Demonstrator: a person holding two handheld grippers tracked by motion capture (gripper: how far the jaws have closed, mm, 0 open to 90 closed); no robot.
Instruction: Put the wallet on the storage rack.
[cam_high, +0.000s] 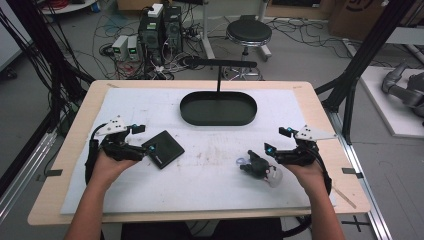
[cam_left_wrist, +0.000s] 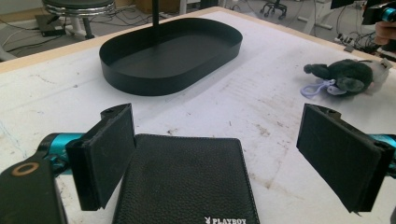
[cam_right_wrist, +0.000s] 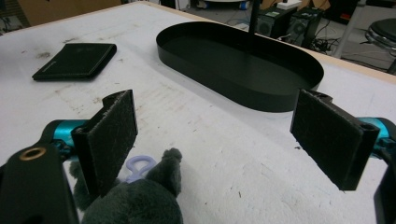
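1. The landmark is the black oval tray (cam_high: 218, 108), which sits empty at the far middle of the white mat (cam_high: 200, 185). Nothing has been lifted yet, so this looks like the reach before the first pick-up.

2. The left gripper (cam_high: 148, 148) is on the near left of the tray with its jaws wide apart, holding nothing. The black wallet (cam_left_wrist: 184, 179) lies flat on the mat, near and left of the tray. In the left gripper view its near end sits between the jaws, close to the left pad (cam_left_wrist: 105, 154), with no squeeze on it.

3. The right gripper (cam_high: 263, 155) is on the near right of the tray, also spread wide and empty. The grey plush toy (cam_right_wrist: 135, 198), with a pale lilac ring, lies near and right of the tray, low against the left pad (cam_right_wrist: 112, 137).

4. Next, I judge, each gripper must drop lower around its item, close firmly, then carry it forward over the tray's rim. The flat wallet may need an edge grip.
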